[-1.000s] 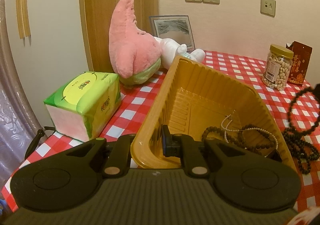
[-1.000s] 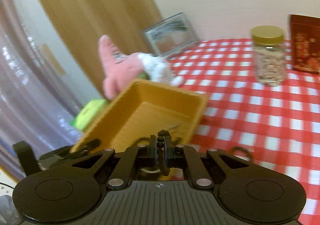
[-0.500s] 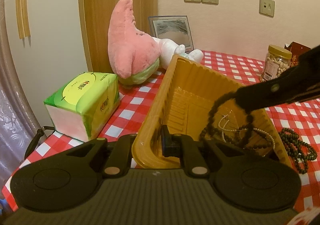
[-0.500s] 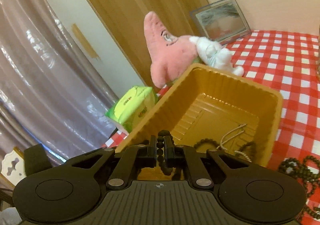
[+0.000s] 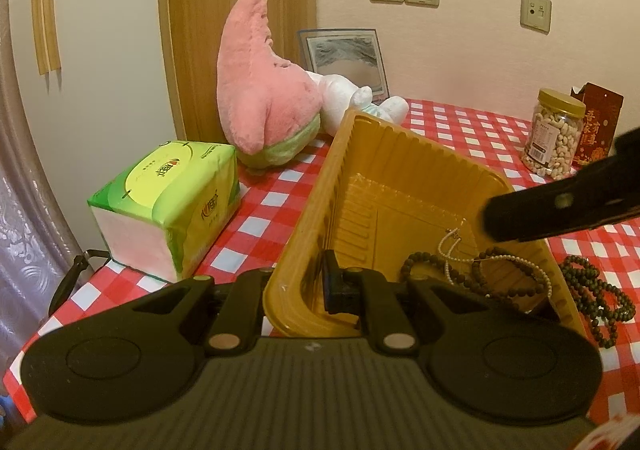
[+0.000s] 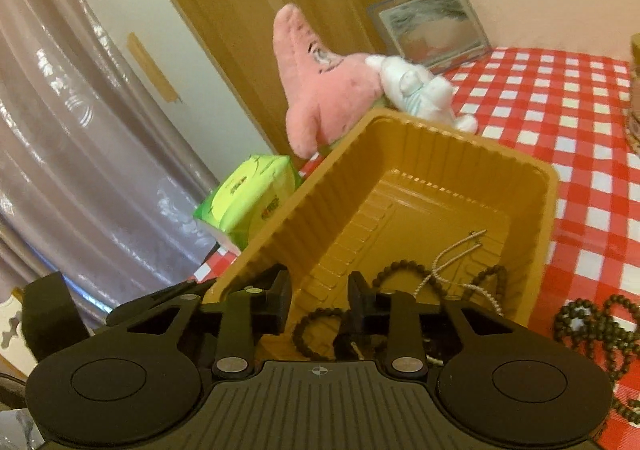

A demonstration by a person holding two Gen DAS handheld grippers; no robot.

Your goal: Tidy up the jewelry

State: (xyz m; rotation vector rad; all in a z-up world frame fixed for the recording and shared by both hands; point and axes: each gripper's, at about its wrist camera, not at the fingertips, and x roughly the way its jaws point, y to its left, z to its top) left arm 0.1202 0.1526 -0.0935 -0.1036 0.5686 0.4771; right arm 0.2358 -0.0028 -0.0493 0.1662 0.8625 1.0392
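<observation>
The near wall of a yellow plastic tray point(image 5: 384, 178) is clamped between the fingers of the left gripper point(image 5: 310, 290) at the lower centre of the left wrist view, and the tray is held tilted above the red-and-white checked counter point(image 5: 460, 126). In the right wrist view, the right gripper point(image 6: 319, 300) is seen at the lower centre with its fingers apart, having just been opening; nothing is pressed between them, and a dark bead bracelet point(image 6: 316, 332) lies loose in the tray just below the gap. More dark bead strands point(image 5: 424, 268) and a white bead necklace point(image 5: 516, 264) are gathered in the tray's lower right corner. Another dark bead strand point(image 5: 596, 290) is left on the counter just beside the tray, at the right edge. A green tissue pack point(image 5: 168, 206) is seen at left, a pink plush toy point(image 5: 260, 90) behind it, and a jar of nuts point(image 5: 556, 130) at upper right.
</observation>
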